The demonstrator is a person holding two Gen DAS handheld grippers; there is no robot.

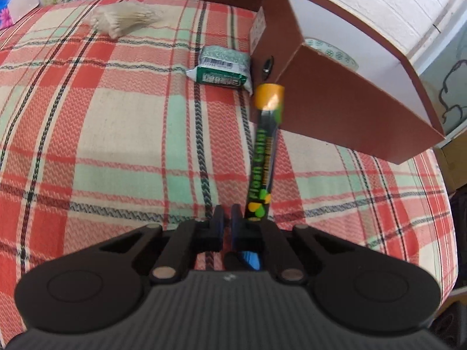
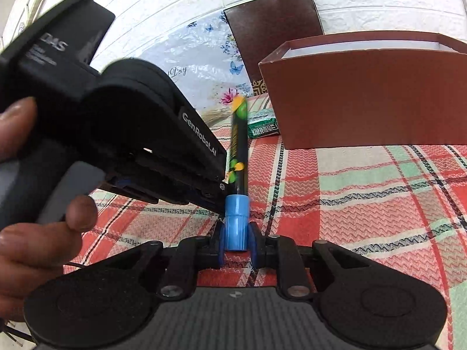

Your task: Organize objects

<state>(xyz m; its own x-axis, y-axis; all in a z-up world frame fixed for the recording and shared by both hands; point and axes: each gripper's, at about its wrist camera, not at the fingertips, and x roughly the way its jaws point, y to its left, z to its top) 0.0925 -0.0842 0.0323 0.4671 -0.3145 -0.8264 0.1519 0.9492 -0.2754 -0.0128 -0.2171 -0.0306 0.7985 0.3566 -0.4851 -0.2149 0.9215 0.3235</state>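
Observation:
A black marker (image 1: 261,157) with green lettering, an orange end and a blue cap (image 2: 236,221) is held over the plaid cloth. My right gripper (image 2: 237,248) is shut on the blue cap. My left gripper (image 1: 227,218) comes in from the left (image 2: 186,157) and its jaws stand nearly together at the marker's lower barrel (image 2: 238,172); whether they pinch it I cannot tell. An open brown box (image 1: 344,96) with a white inside stands just beyond the marker's orange end. A roll of patterned tape (image 1: 332,51) lies inside the box.
A green packet (image 1: 223,68) lies against the box's left side. A bundle of cotton swabs (image 1: 122,20) lies at the far left of the plaid cloth (image 1: 116,134). A dark board (image 2: 274,26) leans on the white wall behind the box.

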